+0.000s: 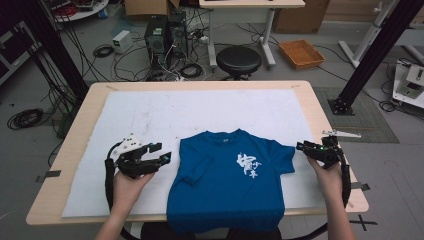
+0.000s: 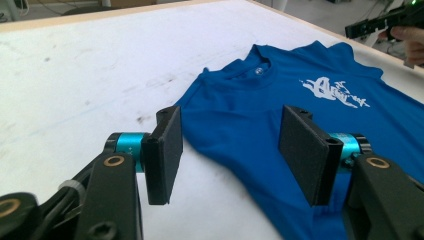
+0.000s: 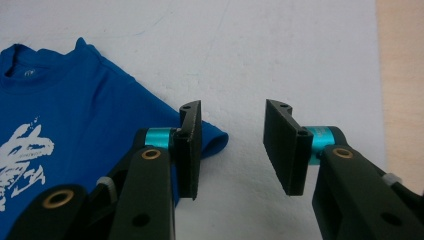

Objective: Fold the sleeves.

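While tools [image 1: 166, 159] [image 1: 299, 146] gape, blue shirt [image 1: 227, 185] lies between, untouched.

T-shirt [image 1: 227, 185] hem: I see it drop over the desk [image 1: 310, 92] near edge, hidden.
Collar label [image 2: 258, 71]: too small for me to read.
Chest print [image 3: 22, 160]: cut off at the right gripper view's left edge.

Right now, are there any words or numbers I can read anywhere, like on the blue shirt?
White brush-style print on the chest of the blue T-shirt: it looks like written characters, too blurred to read.
Small round mark inside the shirt's collar: too small to read.
Nothing else on the white mat or the table carries readable text.
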A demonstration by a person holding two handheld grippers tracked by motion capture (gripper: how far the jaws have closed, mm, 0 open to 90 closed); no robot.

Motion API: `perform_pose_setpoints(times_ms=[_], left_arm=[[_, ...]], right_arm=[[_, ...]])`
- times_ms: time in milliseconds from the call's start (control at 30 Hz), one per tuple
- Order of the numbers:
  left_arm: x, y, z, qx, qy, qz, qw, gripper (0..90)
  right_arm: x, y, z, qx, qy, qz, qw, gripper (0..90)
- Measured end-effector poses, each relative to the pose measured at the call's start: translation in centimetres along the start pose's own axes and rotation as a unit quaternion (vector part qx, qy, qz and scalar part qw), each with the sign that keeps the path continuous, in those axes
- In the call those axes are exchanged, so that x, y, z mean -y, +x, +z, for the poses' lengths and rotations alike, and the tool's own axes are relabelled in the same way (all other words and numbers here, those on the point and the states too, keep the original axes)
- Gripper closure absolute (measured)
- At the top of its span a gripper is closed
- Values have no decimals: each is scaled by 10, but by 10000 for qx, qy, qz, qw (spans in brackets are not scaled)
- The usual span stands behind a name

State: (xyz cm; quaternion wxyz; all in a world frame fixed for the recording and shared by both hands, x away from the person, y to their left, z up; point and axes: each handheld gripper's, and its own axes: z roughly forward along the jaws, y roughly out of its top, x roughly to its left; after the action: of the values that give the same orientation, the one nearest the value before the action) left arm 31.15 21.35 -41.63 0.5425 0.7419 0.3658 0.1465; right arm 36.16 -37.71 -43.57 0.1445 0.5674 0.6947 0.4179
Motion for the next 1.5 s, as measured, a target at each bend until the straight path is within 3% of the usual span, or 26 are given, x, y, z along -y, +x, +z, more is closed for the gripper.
perform_pose_setpoints(times_ms=[133,267,367,533,667,833,1000,1233,1500], left_arm=[[0,3,-4,-9,-59,-27,10000,431],[-1,1,-3,4,5,58,10000,431],[-2,0,-1,-11,48,122,9999,431],[-2,0,-1,-39,56,93,9999,431],[-2,1,-2,-64,58,76,9999,431],[-3,2,-1,-54,33,86,9999,431],[-4,1,2,-23,51,105,9999,431],[-4,1,1,-20,44,79,10000,431],[-4,1,3,5,91,80,9999,431]], right_arm=[[-1,1,7,-44,109,247,9996,595],[-2,4,13,-12,197,279,9994,599],[-1,6,18,37,304,167,9994,648],[-1,14,18,103,259,-148,9995,873],[-4,27,8,126,19,-335,9994,890],[-9,57,-5,153,-173,-811,9964,890],[-14,105,-8,168,-307,-1444,9889,891],[-17,158,8,-249,-277,-1690,9849,890],[-15,192,38,-558,19,-1960,9790,867]])
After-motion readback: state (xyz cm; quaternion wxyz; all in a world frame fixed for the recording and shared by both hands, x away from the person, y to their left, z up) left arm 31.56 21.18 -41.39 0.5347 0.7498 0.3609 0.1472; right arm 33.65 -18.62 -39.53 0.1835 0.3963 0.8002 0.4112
